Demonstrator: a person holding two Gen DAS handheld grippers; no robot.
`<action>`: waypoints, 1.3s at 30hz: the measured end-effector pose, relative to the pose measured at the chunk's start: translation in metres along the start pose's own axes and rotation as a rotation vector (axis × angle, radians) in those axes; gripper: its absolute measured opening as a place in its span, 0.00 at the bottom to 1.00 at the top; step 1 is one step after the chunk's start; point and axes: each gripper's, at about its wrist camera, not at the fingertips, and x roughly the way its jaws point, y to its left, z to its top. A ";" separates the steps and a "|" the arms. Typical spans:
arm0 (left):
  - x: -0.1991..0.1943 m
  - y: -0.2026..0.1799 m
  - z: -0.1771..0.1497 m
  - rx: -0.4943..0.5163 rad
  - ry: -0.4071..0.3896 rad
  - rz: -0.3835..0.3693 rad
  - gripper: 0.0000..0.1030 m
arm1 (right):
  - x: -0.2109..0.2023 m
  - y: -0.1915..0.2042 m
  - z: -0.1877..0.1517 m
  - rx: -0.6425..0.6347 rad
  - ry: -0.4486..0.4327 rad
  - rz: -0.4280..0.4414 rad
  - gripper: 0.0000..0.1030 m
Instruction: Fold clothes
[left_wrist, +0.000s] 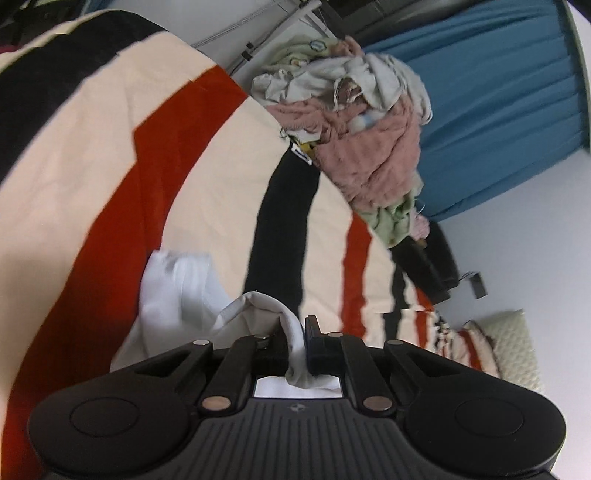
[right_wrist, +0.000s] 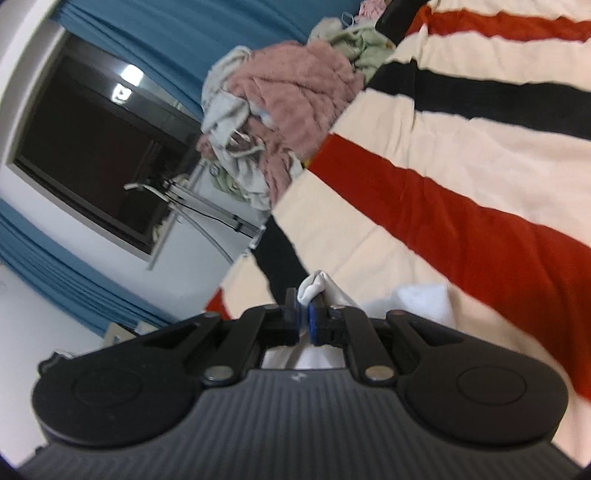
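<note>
A white garment (left_wrist: 177, 291) hangs over the striped bedspread (left_wrist: 92, 166). My left gripper (left_wrist: 297, 345) is shut on a bunched fold of it, which passes between the jaws and trails left in loose folds. In the right wrist view the same white garment (right_wrist: 421, 299) is pinched at another edge by my right gripper (right_wrist: 304, 314), also shut, with a small white tuft sticking out past the blue pads (right_wrist: 316, 317). Most of the cloth lies hidden under both gripper bodies.
A heap of unfolded clothes (left_wrist: 362, 147), with a pink fuzzy piece on top, sits at the bed's far edge, seen again as the pile (right_wrist: 291, 107). Blue curtains (left_wrist: 498, 103) and a dark window (right_wrist: 92, 155) lie beyond. A pillow (left_wrist: 513, 343) rests at the right.
</note>
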 end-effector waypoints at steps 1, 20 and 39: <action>0.008 0.005 0.000 0.027 0.006 0.002 0.08 | 0.009 -0.005 0.001 -0.011 0.013 -0.010 0.09; 0.024 -0.008 -0.038 0.456 -0.100 0.123 0.80 | 0.014 0.028 -0.034 -0.493 0.142 -0.066 0.37; -0.003 -0.008 -0.090 0.618 -0.033 0.235 0.80 | -0.030 0.025 -0.079 -0.624 0.124 -0.136 0.29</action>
